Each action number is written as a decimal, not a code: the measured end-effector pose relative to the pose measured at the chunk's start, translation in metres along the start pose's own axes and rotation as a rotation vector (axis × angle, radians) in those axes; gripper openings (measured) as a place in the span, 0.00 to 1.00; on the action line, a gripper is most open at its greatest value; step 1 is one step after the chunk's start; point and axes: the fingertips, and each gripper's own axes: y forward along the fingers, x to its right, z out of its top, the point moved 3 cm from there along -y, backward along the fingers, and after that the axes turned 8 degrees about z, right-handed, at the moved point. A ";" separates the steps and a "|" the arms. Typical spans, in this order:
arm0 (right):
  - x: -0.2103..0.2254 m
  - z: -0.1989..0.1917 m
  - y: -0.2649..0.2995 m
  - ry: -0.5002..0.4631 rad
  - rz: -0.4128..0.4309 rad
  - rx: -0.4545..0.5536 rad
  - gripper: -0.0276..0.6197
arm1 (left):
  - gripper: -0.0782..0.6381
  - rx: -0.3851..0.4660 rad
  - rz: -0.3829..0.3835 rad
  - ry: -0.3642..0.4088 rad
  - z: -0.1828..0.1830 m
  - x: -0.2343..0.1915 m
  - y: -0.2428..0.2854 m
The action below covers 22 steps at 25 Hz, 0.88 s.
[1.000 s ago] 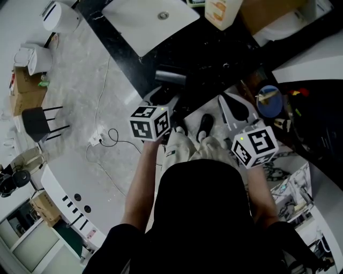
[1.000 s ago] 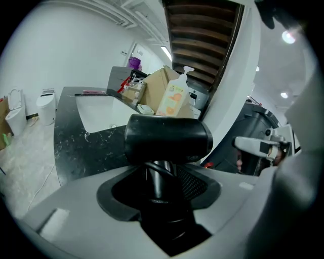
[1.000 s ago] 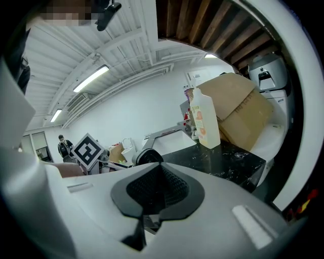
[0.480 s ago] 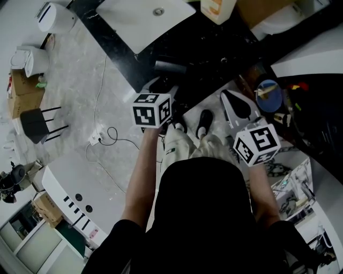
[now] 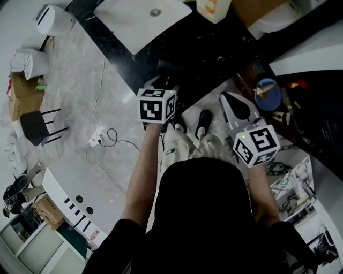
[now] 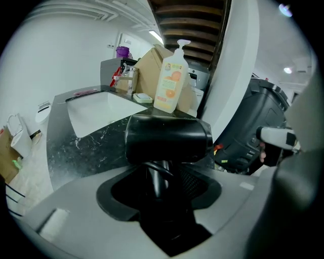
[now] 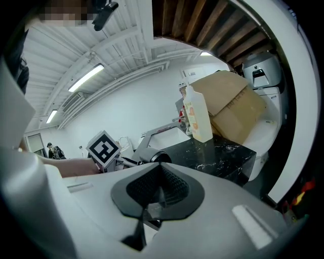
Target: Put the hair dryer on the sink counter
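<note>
A black hair dryer (image 6: pixel 167 137) fills the middle of the left gripper view, barrel across and handle running down between the jaws. My left gripper (image 6: pixel 157 187) is shut on that handle. From the head view, the left gripper (image 5: pixel 162 86) holds the dryer (image 5: pixel 163 68) at the front edge of the black marble sink counter (image 5: pixel 214 48), just right of the white basin (image 5: pixel 139 18). My right gripper (image 5: pixel 236 107) hangs off to the right, jaws together and empty. In the right gripper view (image 7: pixel 152 202) the dryer's barrel (image 7: pixel 154 157) and the left gripper's marker cube (image 7: pixel 104 149) show at left.
A pump bottle (image 5: pixel 213 9) and a cardboard box (image 5: pixel 262 10) stand at the back of the counter. A tap (image 6: pixel 126 81) rises behind the basin. A cable and plug strip (image 5: pixel 99 139) lie on the floor at left, by a black stool (image 5: pixel 35 123).
My left gripper has carried the dryer a little farther toward the counter. The right gripper has stayed where it was.
</note>
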 end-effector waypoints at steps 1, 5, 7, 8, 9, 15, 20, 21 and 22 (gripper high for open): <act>0.001 -0.001 -0.001 0.002 -0.002 -0.001 0.06 | 0.42 -0.006 0.006 0.006 0.000 0.001 0.001; 0.001 -0.002 -0.003 0.008 -0.006 0.005 0.06 | 0.42 -0.021 0.025 0.022 -0.001 0.003 0.005; 0.000 -0.002 -0.004 0.008 -0.006 0.007 0.06 | 0.42 -0.028 0.029 0.024 -0.002 0.004 0.006; 0.000 -0.002 -0.004 0.008 -0.006 0.007 0.06 | 0.42 -0.032 0.030 0.024 -0.002 0.003 0.006; 0.000 -0.002 -0.005 0.008 -0.006 0.007 0.06 | 0.42 -0.035 0.029 0.022 -0.002 0.003 0.007; -0.001 -0.004 -0.005 0.010 -0.008 0.008 0.06 | 0.42 -0.047 0.032 0.014 -0.003 0.001 0.009; -0.003 -0.005 -0.005 0.006 -0.002 -0.001 0.06 | 0.42 -0.048 0.030 0.020 -0.003 0.002 0.009; -0.004 -0.005 -0.005 0.007 -0.001 0.000 0.06 | 0.42 -0.048 0.029 0.021 -0.003 0.003 0.009; -0.004 -0.006 -0.005 0.007 0.001 0.000 0.06 | 0.42 -0.048 0.029 0.021 -0.003 0.003 0.009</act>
